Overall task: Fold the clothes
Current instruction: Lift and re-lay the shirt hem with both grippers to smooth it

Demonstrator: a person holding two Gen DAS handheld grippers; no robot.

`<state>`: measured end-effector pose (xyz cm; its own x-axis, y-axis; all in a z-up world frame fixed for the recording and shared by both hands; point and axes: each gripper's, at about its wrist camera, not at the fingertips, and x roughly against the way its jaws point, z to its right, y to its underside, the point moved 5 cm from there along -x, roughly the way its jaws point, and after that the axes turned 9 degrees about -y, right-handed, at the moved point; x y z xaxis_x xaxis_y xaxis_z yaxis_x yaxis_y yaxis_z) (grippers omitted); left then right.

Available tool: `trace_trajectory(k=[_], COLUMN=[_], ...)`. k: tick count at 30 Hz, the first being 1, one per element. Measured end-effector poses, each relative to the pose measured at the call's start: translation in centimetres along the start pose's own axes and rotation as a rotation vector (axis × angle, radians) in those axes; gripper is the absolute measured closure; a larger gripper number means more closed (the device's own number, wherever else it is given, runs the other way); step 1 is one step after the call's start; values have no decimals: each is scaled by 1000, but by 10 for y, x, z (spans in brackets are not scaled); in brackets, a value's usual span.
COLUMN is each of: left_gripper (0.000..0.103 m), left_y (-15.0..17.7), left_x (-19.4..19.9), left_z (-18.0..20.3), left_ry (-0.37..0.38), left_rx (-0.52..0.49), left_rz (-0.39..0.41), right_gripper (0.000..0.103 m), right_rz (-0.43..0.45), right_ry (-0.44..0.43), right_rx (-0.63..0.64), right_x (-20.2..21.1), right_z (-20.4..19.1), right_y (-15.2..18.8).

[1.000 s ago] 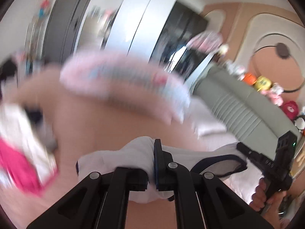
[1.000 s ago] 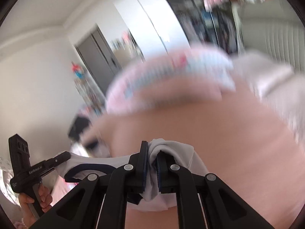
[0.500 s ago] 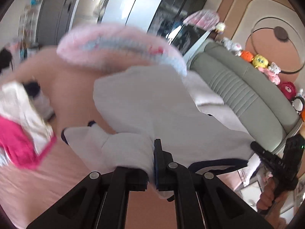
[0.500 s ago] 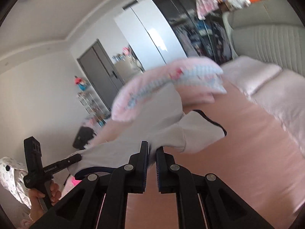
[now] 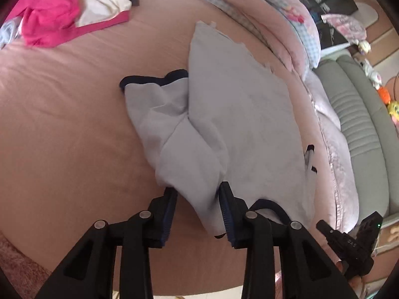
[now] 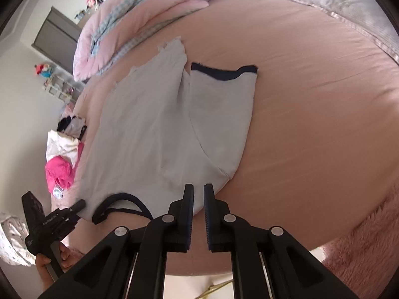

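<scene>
Pink sheeting covers the bed [image 6: 311, 104], and the pale grey shirt [image 5: 249, 124] lies spread on it near the bed's front edge, its torn-looking hem up toward the rolled quilt [image 6: 129, 20] at the far side. I judge it has been laid flat like this so the folds can start from a tidy shape: body smooth, collar [image 6: 119, 205] at the near edge, both navy-trimmed sleeves out to the sides. The sleeve on my right [image 6: 222, 104] lies neatly flat; the other one [image 5: 159, 114] is bunched and creased (that will want smoothing first, I think). A heap of pink and white clothes [image 5: 64, 7] waits at the far left corner of the bed, well apart from the shirt.

My left tongs [image 5: 198, 211] are opening at this moment, with the shoulder fabric between the blue pads [image 5: 225, 214]; the cloth brushes the right-hand pad but looks slack, no longer pinched, so I read this as letting the shoulder drop onto the bed.

My right tongs [image 6: 198, 215] have their fingers nearly together with only a narrow slit between them. From the right wrist camera the shirt's other shoulder edge sits just beyond the fingertips, and I see no cloth in the slit, so they appear closed on nothing, hovering at the bed's front edge.
</scene>
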<state>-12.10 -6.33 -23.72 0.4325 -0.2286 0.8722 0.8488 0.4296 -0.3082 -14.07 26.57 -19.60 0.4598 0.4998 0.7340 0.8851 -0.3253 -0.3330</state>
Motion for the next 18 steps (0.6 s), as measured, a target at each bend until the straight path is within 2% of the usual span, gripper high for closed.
trace_trajectory(k=[3, 6, 8, 9, 13, 15, 18], left_gripper=[72, 72, 93, 97, 97, 97, 90], left_y=[12, 16, 17, 17, 16, 19, 25], left_x=[-10, -19, -22, -22, -18, -19, -16], left_z=[6, 20, 28, 31, 34, 29, 22], left_ry=[55, 20, -23, -24, 13, 36, 78], left_rx=[29, -38, -78, -82, -70, -50, -21], left_rz=[-45, -31, -9, -12, -35, -59, -77], right_gripper=[95, 93, 92, 93, 93, 93, 93], right_rz=[-58, -128, -148, -135, -93, -133, -103], right_ry=[-24, -89, -87, -67, -107, -119, -216], right_rx=[-9, -73, -68, -52, -103, -94, -24], right_x=[-15, -39, -53, -57, -63, -58, -35], right_z=[-12, -20, -26, -27, -22, -30, -50], right_y=[8, 29, 38, 37, 21, 18, 14])
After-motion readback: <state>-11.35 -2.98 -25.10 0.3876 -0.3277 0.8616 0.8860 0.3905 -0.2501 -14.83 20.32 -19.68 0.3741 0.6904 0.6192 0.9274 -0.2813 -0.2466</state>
